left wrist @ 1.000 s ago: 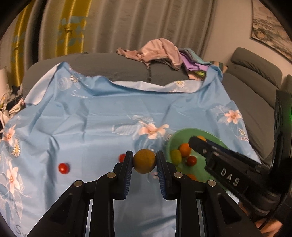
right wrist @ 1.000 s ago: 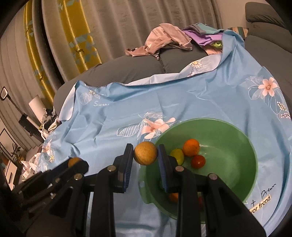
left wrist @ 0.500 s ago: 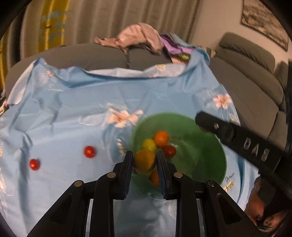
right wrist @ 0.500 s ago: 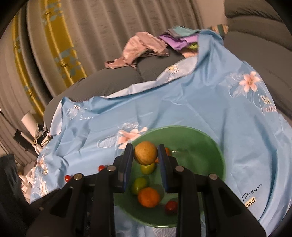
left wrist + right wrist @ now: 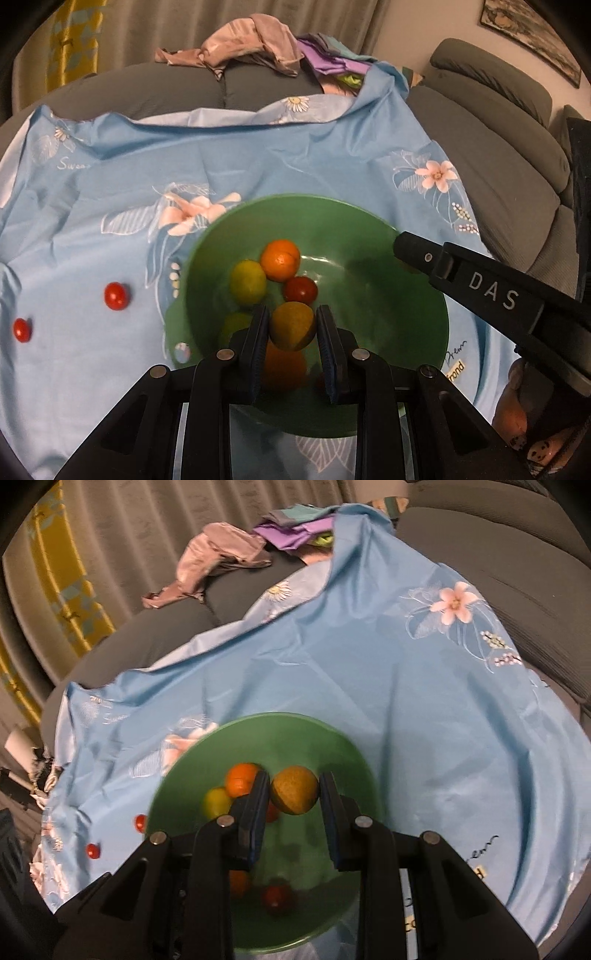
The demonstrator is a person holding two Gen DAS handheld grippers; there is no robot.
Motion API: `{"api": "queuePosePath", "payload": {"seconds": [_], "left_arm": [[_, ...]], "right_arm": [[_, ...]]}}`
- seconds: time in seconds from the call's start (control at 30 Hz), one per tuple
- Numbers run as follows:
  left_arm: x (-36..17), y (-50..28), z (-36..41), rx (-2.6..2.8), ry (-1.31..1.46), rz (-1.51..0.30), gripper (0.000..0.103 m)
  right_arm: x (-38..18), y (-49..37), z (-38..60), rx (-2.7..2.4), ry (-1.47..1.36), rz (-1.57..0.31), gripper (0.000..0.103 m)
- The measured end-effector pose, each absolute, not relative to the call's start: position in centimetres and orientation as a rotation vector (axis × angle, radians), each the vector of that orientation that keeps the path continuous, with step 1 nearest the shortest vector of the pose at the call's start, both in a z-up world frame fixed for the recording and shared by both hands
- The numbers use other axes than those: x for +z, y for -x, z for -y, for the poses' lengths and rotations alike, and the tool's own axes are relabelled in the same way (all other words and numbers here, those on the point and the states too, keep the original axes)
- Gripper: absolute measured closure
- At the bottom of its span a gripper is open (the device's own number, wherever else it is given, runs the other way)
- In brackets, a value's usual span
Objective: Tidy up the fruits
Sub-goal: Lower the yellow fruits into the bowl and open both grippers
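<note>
Both round, axisless fruits (image 5: 292,325) (image 5: 294,789) now hang over the green bowl (image 5: 406,295).

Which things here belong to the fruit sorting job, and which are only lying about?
Belong to the job:
- green bowl with fruit inside
- yellowish fruit in the left gripper
- yellowish fruit in the right gripper
- two small tomatoes on the blue cloth

Only lying about:
- pile of clothes
- grey sofa
- curtain
</note>
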State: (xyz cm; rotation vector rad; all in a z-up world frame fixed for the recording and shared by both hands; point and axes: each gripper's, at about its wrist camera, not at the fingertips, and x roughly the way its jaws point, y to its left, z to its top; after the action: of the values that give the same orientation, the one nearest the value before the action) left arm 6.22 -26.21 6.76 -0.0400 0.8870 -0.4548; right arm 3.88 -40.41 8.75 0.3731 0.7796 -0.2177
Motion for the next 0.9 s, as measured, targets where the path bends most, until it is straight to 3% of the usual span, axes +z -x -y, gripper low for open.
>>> {"api": "queuePosePath", "payload": {"seconds": [0.6, 0.67, 0.73, 0.9], "left_arm": [[6.3, -6.3, 26.9, -0.481, 0.045, -0.923, 0.077], [6.8, -6.2, 26.6, -0.491, 0.057, -0.919, 0.077], [7.5, -5.9, 25.7, -0.494, 0.082, -0.905, 0.071], [9.6, -5.3, 21.4, -0.438, 0.127, -0.86, 0.062]], "right_arm": [[7.5, -4.6, 41.0, -0.229, -0.369, -0.83, 0.073], [7.7, -4.7, 40.7, -0.225, -0.36, -0.828, 0.069], [7.9, -4.5, 40.4, -0.213, -0.367, -0.813, 0.047], [9.1, -4.5, 38.7, -0.169, -0.333, -0.774, 0.046]]}}
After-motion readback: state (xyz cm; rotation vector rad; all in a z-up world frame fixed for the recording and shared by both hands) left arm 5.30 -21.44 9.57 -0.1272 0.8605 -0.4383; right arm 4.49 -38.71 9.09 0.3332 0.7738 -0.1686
